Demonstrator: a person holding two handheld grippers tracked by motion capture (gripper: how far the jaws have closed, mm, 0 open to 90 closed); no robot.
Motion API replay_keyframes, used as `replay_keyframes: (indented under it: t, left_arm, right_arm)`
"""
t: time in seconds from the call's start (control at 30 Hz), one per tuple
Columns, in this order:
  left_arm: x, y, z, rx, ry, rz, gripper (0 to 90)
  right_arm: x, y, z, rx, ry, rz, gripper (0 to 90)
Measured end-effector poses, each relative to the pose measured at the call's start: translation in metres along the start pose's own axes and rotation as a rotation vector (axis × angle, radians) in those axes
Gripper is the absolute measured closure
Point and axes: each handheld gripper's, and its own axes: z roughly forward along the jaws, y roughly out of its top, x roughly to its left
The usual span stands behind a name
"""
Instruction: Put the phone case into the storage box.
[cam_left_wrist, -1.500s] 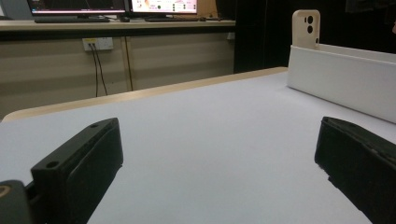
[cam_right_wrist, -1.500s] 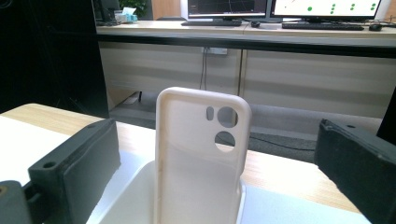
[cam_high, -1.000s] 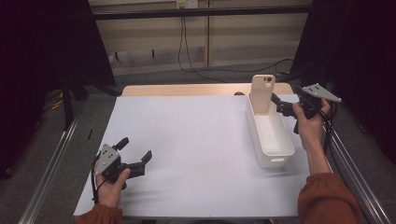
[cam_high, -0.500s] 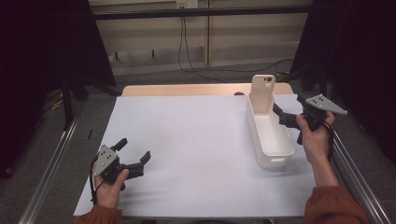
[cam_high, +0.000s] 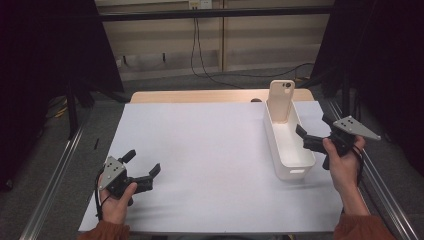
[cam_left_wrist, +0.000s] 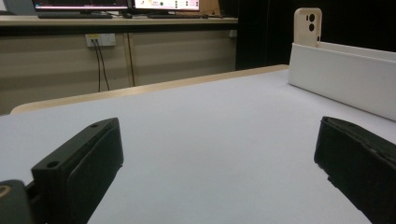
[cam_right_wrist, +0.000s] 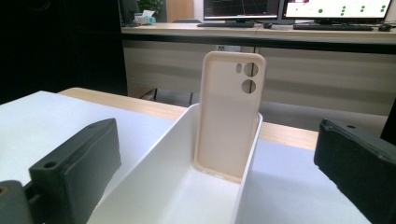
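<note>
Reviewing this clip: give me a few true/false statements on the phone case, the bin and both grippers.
1. The beige silicone phone case stands upright at the far end of the long white plastic bin. True.
2. The right gripper holds the case. False: its fingers are open and empty.
3. The left gripper is open above the white table sheet. True.
4. The bin sits on the person's left. False: it sits by the right gripper.

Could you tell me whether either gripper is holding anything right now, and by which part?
Nothing is held: the left gripper and right gripper are both open; the phone case stands untouched in the bin.
</note>
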Motion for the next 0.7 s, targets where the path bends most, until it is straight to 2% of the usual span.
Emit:
replay_keyframes:
  t: [0.33,0.37,0.6,0.7]
  left_arm:
    - [-0.001,-0.001,-0.003,0.009,0.003,0.006,1.4]
    - [-0.001,-0.001,-0.004,0.012,0.004,0.016,1.4]
    - [-0.001,-0.001,-0.006,0.005,0.009,0.006,1.5]
    - [0.0,0.0,-0.008,0.003,0.012,0.019,1.6]
  right_arm:
    - [0.011,-0.014,-0.028,-0.008,0.0,-0.003,0.0]
    - [0.012,-0.016,-0.03,-0.008,-0.002,-0.003,0.0]
    - [0.019,-0.028,-0.046,-0.01,0.005,-0.008,0.0]
    - [0.022,-0.032,-0.053,-0.014,0.003,-0.011,0.0]
